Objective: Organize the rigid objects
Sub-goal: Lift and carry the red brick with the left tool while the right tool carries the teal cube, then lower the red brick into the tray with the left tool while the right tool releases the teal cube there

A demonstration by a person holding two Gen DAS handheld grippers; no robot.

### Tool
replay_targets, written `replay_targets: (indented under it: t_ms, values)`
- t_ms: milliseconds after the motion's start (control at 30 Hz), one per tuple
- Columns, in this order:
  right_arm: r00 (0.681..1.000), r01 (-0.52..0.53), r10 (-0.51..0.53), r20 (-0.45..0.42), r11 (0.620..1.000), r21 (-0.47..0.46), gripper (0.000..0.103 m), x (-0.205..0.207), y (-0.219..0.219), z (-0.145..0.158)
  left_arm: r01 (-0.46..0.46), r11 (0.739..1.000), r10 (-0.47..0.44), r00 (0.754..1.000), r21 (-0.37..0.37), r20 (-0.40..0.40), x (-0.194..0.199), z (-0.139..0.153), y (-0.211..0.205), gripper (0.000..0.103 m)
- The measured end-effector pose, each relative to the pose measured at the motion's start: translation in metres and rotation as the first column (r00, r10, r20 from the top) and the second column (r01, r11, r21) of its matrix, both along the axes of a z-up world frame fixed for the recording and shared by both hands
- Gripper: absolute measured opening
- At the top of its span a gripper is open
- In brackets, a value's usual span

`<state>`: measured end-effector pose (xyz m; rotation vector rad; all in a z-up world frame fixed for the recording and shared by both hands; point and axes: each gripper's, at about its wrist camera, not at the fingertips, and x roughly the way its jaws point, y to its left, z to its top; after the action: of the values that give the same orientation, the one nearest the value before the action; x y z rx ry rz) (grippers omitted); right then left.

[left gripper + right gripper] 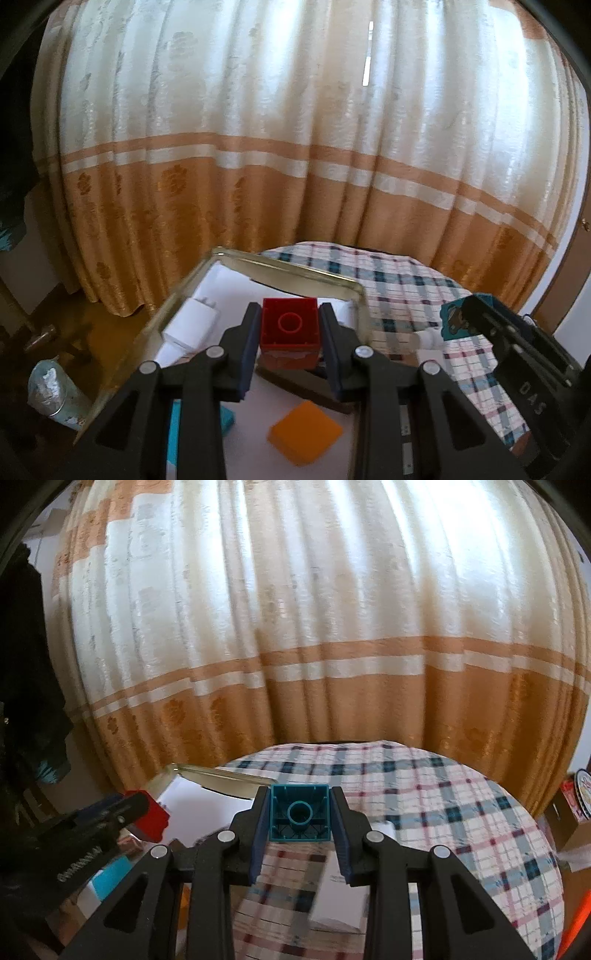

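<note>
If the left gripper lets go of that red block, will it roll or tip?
Probably neither: the red block is boxy and flat-sided. Its hollow underside suggests it is light and stiff. The left gripper holds it above the tray, so it may bounce.

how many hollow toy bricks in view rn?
2. Red brick gripped by the left gripper over the tray; teal brick in the right gripper. Others may be hidden.

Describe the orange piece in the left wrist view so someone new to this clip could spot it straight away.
Find the metal-rimmed tray at the left edge of the plaid tablecloth. On its white floor, below the red block held in the left gripper, lies the orange tile. It is the only flat, orange piece, turned diamond-wise.
</note>
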<state>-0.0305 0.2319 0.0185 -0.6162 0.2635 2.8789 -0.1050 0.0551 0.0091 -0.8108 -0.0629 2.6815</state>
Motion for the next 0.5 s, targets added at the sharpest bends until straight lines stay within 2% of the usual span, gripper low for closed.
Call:
replay_targets:
  t_ms: [200, 500]
  values:
    - [0.999, -0.048, 0.048, 0.005, 0.999, 0.024, 0.034, -0.021, -0.025, 0.008, -0.037, 0.999, 0.037, 0.999, -0.013, 0.034, -0.013, -0.002, -0.012, 0.031]
    - [0.994, -0.087, 0.087, 0.062, 0.996, -0.004, 0.034, -0.058, -0.045, 0.007, -0.086, 0.994, 0.09, 0.994, -0.063, 0.062, -0.033, -0.003, -0.023, 0.031]
